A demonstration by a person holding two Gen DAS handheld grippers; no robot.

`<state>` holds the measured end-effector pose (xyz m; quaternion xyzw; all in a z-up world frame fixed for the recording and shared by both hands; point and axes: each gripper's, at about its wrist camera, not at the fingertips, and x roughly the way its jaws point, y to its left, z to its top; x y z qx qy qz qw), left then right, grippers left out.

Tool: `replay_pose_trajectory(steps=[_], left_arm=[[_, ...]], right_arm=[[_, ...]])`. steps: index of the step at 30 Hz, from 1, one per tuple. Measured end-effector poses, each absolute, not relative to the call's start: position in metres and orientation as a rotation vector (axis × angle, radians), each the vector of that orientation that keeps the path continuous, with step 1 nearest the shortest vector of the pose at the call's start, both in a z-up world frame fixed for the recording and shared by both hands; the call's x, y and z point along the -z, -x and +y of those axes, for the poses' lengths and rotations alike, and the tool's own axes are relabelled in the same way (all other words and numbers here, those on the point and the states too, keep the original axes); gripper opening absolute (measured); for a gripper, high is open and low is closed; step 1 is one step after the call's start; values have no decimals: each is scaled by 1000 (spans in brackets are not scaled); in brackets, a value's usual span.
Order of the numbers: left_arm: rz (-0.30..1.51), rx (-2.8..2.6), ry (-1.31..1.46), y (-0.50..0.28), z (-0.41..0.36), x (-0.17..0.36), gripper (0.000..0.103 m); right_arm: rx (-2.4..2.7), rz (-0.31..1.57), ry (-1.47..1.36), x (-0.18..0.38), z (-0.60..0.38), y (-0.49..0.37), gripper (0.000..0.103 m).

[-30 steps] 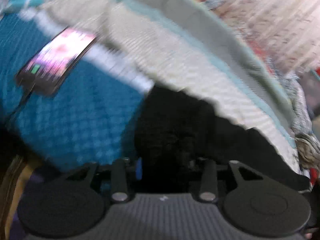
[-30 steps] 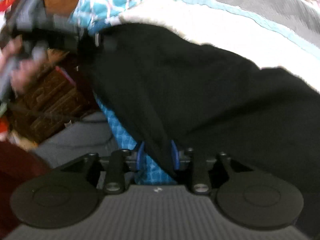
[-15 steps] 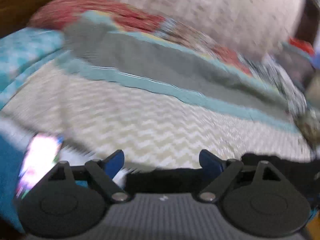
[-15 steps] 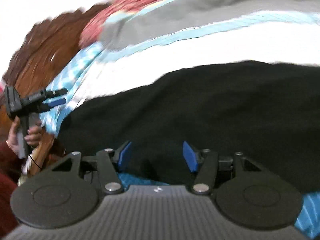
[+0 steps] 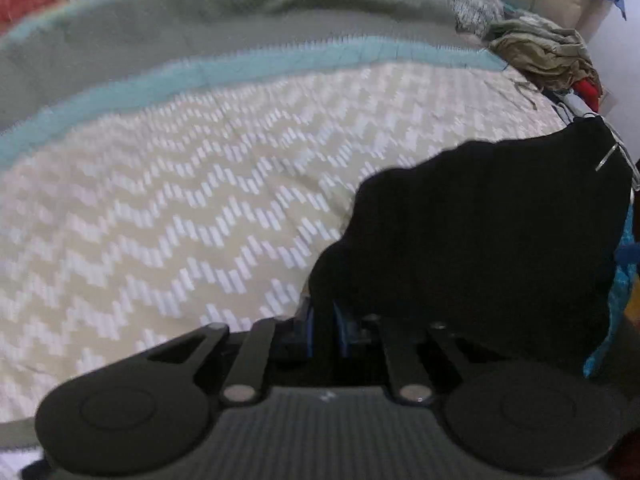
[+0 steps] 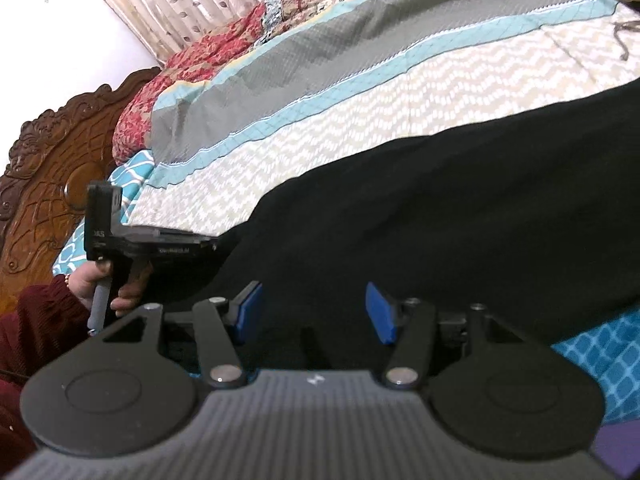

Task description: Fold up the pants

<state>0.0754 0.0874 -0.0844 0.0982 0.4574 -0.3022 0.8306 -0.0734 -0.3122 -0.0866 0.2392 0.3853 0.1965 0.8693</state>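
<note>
**Left claw bites the hem, right claw lets go**

Striped and zigzag quilted bedspread [image 6: 360,92] covers the bed, with a carved wooden headboard [image 6: 44,184] at the left edge of the right wrist view. Black fabric pants [image 6: 440,208] lie across the lower right of both views, on the cream zigzag band. Half a second ago the left claw [image 5: 324,324] stood wide over the cloth's edge; its jaws have just been closing and now pinch a fold of the pants between the blue pads. Seen from the right wrist, a hand [image 6: 108,284] in a dark red sleeve grips its handle at mid left. Right claw [image 6: 312,316], which clamped cloth a second ago, stands roughly half open over the pants, pressing nothing. Likely one end is now secured for the next fold
</note>
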Motion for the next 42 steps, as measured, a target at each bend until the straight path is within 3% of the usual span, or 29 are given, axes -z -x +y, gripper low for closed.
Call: replay_pose_trajectory(steps=[6, 8, 11, 18, 22, 29, 30, 31, 32, 33, 38, 42], left_arm=[[991, 474, -30, -77, 127, 80, 10], [1001, 410, -106, -74, 115, 88, 26], [951, 371, -156, -63, 108, 73, 39], [812, 259, 18, -49, 128, 18, 43], [864, 299, 140, -46, 109, 18, 46], [1042, 379, 192, -38, 48, 55, 47], [1054, 384, 183, -38, 41, 59, 47], [1063, 394, 173, -36, 35, 61, 46], [1068, 402, 166, -33, 31, 61, 44], [1070, 409, 157, -32, 26, 60, 44], [1077, 421, 153, -26, 14, 56, 45], [1126, 417, 181, -29, 14, 64, 45]], right_arm=[[-338, 808, -578, 104, -344, 70, 59], [-315, 808, -596, 108, -354, 68, 59], [-279, 761, -617, 103, -377, 81, 59], [-20, 526, -760, 95, -491, 141, 61], [86, 400, -950, 115, -553, 167, 64], [136, 393, -1083, 151, -597, 140, 67], [153, 399, -1087, 153, -600, 129, 66], [159, 408, -1092, 155, -603, 119, 57], [160, 413, -1085, 153, -606, 109, 43], [159, 428, -1063, 148, -605, 100, 15], [-47, 385, -503, 71, -517, 86, 15], [-152, 497, -201, 82, -445, 82, 16]])
